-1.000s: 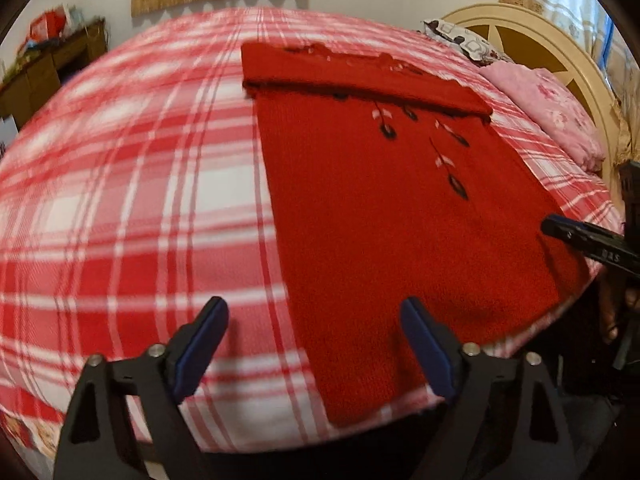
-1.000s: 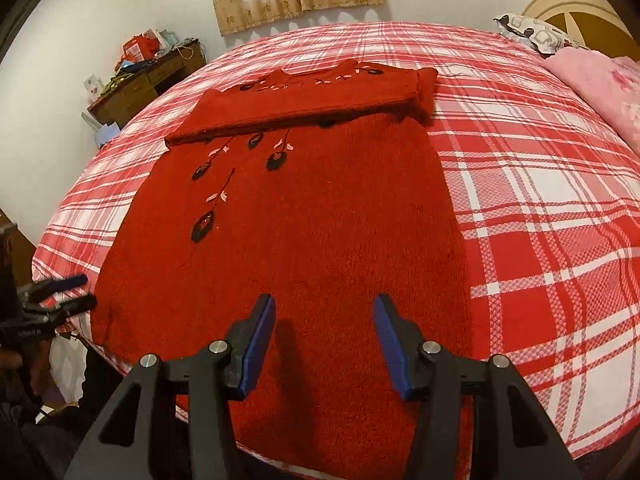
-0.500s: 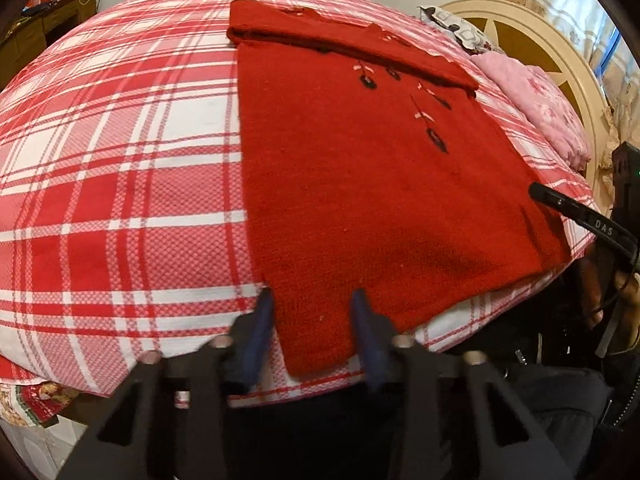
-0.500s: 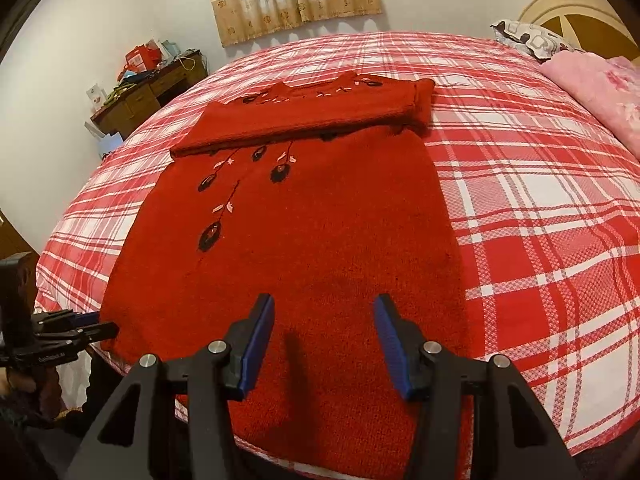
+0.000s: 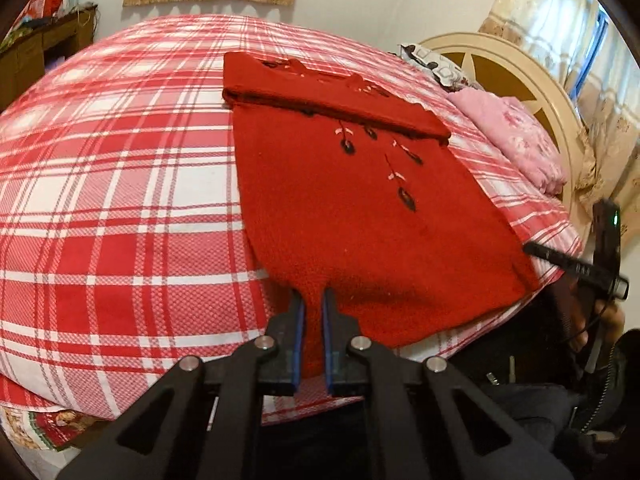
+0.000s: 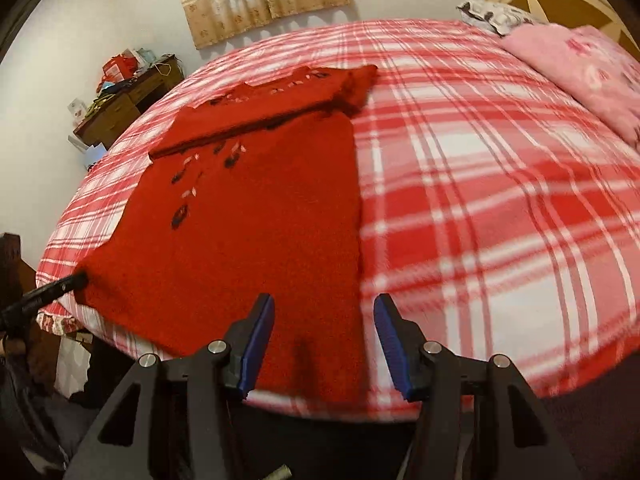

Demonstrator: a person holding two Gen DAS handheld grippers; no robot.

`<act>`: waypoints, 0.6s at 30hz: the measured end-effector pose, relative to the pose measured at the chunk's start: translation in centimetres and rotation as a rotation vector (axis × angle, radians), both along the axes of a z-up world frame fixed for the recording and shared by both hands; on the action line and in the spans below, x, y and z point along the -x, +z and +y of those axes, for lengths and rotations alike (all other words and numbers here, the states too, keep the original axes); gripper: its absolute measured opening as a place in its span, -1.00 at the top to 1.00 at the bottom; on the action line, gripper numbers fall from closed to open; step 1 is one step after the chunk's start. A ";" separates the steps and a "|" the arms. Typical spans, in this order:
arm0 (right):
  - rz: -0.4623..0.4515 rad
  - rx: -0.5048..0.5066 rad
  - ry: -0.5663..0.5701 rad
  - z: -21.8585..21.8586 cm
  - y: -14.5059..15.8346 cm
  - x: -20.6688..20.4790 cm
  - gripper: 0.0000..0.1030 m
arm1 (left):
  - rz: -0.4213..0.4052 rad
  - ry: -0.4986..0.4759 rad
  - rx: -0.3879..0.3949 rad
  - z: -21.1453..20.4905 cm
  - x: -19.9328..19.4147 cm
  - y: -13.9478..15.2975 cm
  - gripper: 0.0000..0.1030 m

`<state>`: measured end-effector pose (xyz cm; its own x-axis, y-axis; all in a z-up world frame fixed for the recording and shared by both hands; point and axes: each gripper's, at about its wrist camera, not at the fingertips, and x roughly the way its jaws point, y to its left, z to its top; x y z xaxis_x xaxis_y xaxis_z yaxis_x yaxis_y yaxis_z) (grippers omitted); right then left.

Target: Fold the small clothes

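Since earlier, my left gripper (image 5: pixel 312 330) has closed and now pinches the near left corner of the sweater (image 5: pixel 360 216), lifting it a little. Left view shows the clamp; right view shows only that gripper's black tip (image 6: pixel 48 292) at the corner. My right gripper (image 6: pixel 324 344) hovers with jaws apart over the near right hem. Sweater lies flat on the plaid bed (image 6: pixel 480 200), top part folded down.

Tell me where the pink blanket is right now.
The pink blanket lies at the far right of the bed in the right wrist view, beside the cream headboard, well apart from the red sweater.
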<state>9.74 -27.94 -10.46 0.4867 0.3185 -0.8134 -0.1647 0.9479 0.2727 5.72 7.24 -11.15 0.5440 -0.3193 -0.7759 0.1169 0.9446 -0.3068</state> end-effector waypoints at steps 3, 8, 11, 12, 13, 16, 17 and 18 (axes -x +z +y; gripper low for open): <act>0.045 -0.015 0.007 -0.4 -1.1 0.9 -0.03 | 0.015 0.002 0.015 0.3 -0.1 -0.5 0.84; 0.061 -0.042 0.023 -0.6 -1.8 1.2 0.53 | 0.021 0.006 0.024 0.2 0.0 -0.6 0.84; 0.070 -0.048 0.036 -0.5 -2.3 1.2 0.84 | 0.000 0.006 0.023 0.2 0.2 0.0 0.85; 0.058 -0.048 0.040 -0.5 -2.2 1.4 0.85 | -0.010 0.006 0.026 0.2 0.2 0.2 0.85; 0.041 -0.063 0.044 -0.6 -1.9 1.6 0.86 | -0.016 0.005 0.029 0.3 0.3 0.4 0.85; -0.038 -0.152 0.053 -1.0 -0.2 2.1 0.87 | -0.039 0.004 0.051 0.7 0.3 0.9 0.85; -0.070 -0.168 0.050 -1.2 0.6 2.2 0.87 | -0.045 0.006 0.060 0.8 0.2 1.1 0.85; -0.099 -0.175 0.043 -1.4 1.4 2.2 0.87 | -0.052 0.010 0.071 1.0 0.1 1.3 0.85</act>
<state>7.54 -29.34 -9.08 0.5446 0.4730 -0.6926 -0.2388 0.8791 0.4126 5.62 8.27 -9.85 0.5869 -0.3666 -0.7219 0.1249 0.9219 -0.3667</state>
